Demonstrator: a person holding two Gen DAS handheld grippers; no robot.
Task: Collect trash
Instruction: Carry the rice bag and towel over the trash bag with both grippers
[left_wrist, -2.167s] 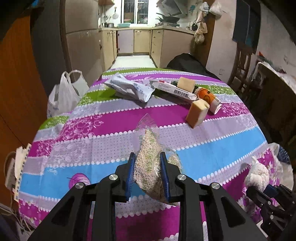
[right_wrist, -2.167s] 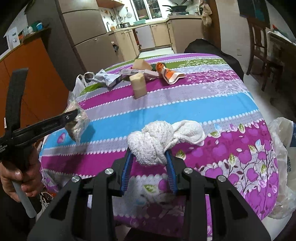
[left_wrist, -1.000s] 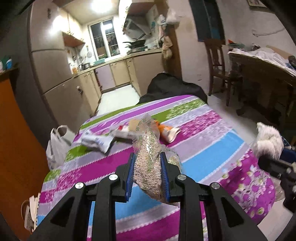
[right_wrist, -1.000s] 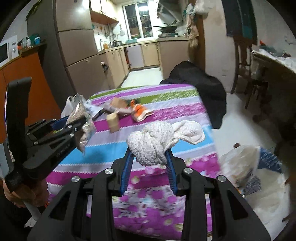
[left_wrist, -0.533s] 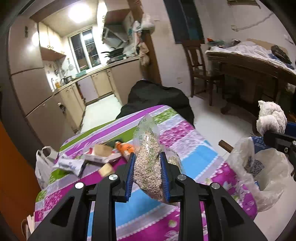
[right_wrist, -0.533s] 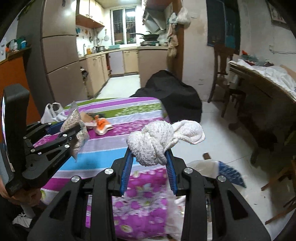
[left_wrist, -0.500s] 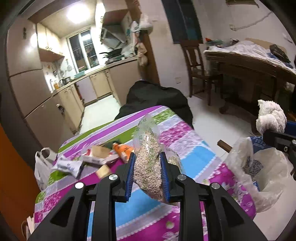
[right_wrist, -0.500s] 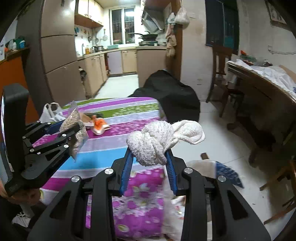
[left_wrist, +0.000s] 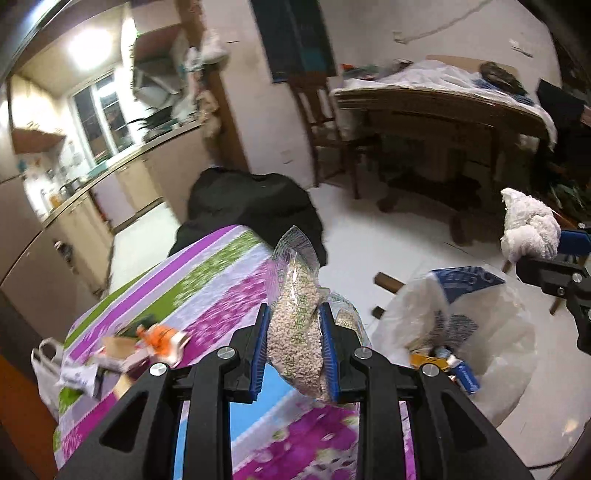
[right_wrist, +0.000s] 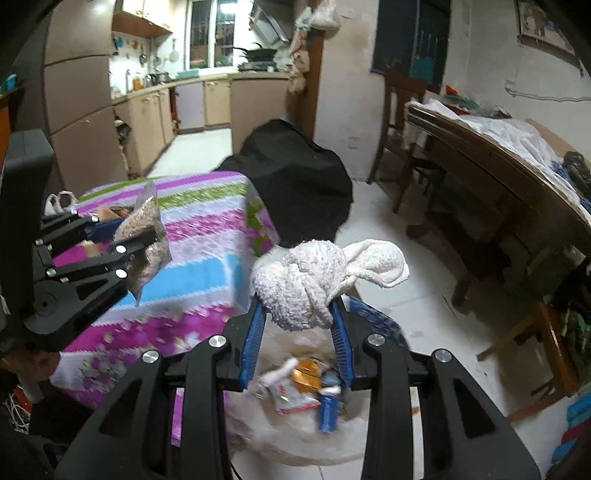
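My left gripper (left_wrist: 293, 350) is shut on a clear bag of small pale pellets (left_wrist: 297, 325), held above the near right corner of the striped table (left_wrist: 207, 295). My right gripper (right_wrist: 297, 332) is shut on a knotted white cloth (right_wrist: 310, 284) and hangs over an open white plastic trash bag (right_wrist: 295, 424) on the floor, which holds several wrappers. In the left wrist view the trash bag (left_wrist: 491, 354) lies to the right of the table, with the cloth (left_wrist: 528, 229) above it. The pellet bag (right_wrist: 147, 236) and left gripper (right_wrist: 129, 247) show at left in the right wrist view.
On the table's far left lie an orange-white wrapper (left_wrist: 162, 339), a box and a crumpled packet (left_wrist: 79, 374). A black covered shape (right_wrist: 295, 181) stands behind the table. A wooden table (right_wrist: 498, 177) and chair (right_wrist: 402, 125) stand to the right; a white bag (left_wrist: 44, 369) hangs at left.
Both grippers have swung right, away from the table middle toward the floor bag. The trash bag now sits under the right gripper. Both grips are unchanged.
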